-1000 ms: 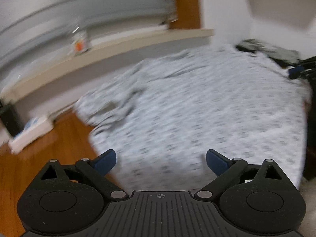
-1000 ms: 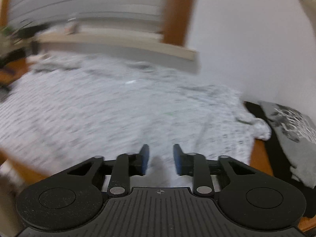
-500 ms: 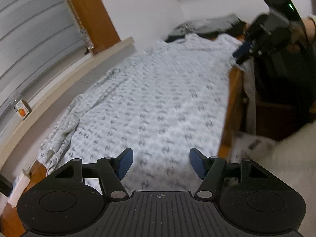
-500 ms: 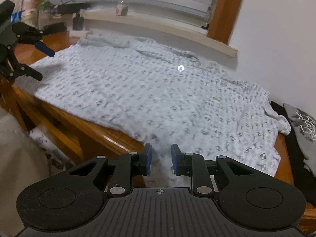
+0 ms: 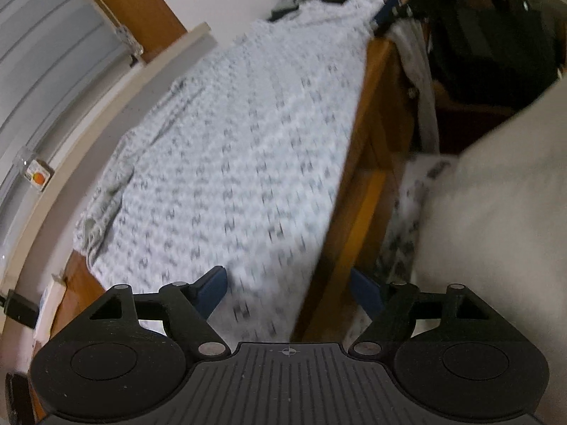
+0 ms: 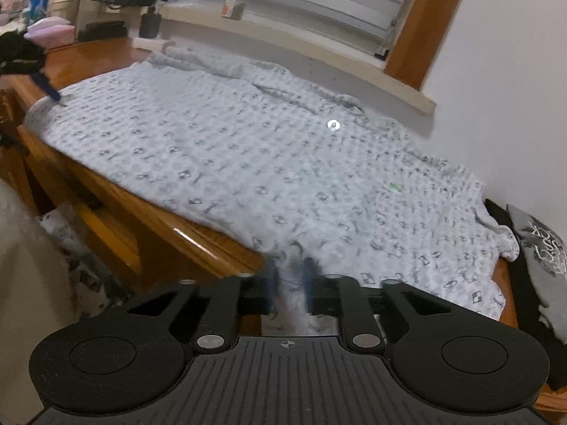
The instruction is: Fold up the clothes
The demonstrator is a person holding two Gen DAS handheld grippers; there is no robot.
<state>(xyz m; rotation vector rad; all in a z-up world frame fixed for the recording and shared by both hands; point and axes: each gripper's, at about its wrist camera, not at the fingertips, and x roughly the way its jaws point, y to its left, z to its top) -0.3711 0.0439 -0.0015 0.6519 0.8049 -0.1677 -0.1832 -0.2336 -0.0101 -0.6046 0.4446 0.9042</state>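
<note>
The wooden worktop [image 6: 198, 237] is the largest thing in view; it runs below a window sill [image 6: 319, 60] with a grey blind, and its front edge shows as an orange-brown band in both views. On it lies the white shirt [image 6: 248, 156] with a small dark print; it is spread flat and covers most of the worktop, with its crumpled collar and a sleeve toward the sill, and its near hem hangs a little over the front edge.

At the right end of the worktop, just beside the shirt, lies a dark garment with a grey printed panel [image 6: 538, 255]. At the left end, near the sill, stand some small items, among them a dark bottle [image 6: 150, 23] and a pink object [image 6: 53, 30]; a small bottle [image 6: 232, 5] stands on the sill itself; they are blurred, and I cannot tell more about them.

The right tool [image 6: 290, 283] is at the front edge of the worktop, at the hanging hem; its blue fingers are blurred and stand close together with white cloth between them, but I cannot tell if they really pinch the shirt. The left tool [image 5: 288, 288] is released, with its blue fingers wide apart; it is above the near left corner of the shirt and the front edge of the worktop, and the cloth lies between and below the fingers; I cannot tell if they touch it. A pale cloth surface of the person [image 5: 496, 212] fills the right side of the left wrist view.
</note>
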